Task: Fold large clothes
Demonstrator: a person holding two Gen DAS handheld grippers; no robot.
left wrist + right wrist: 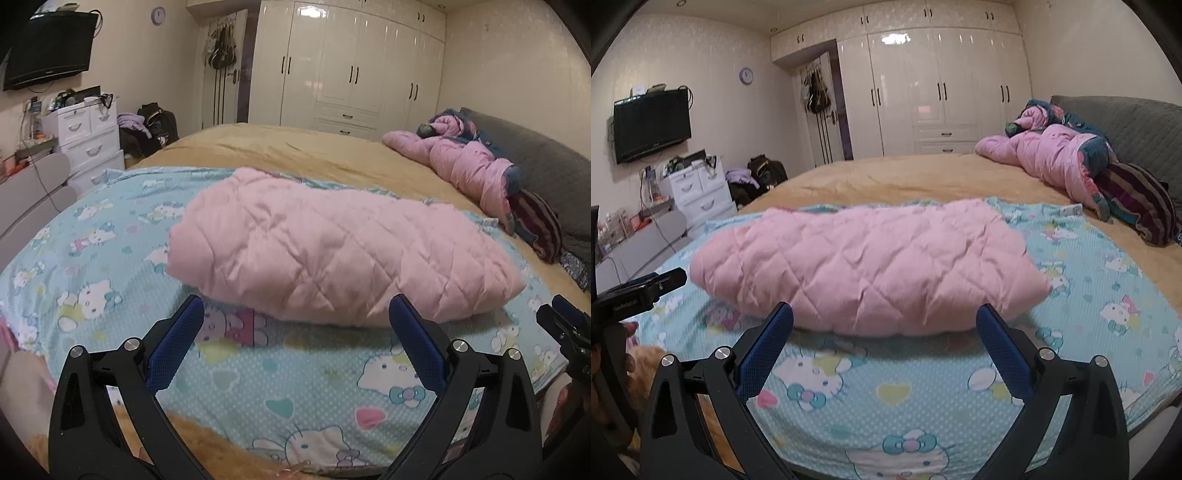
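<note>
Left wrist view: the left tool [295, 314] hangs wide open, holding nothing, its blue pads just short of the folded pink quilted garment [332, 251]. That bundle lies on a light-blue cartoon-cat print sheet [110, 229] spread over the tan bed [295, 147]. The right tool [565, 325] pokes in at the right edge; its spread can't be read here.

Right wrist view: the right tool [884, 315] gapes wide too, empty, the pink garment [868, 258] lying just beyond its tips.

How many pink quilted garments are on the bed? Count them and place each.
2. One folded pink quilted garment lies on the cartoon-cat sheet, just beyond both open grippers. A second pink padded coat is heaped by the grey headboard. Others may be hidden.
</note>
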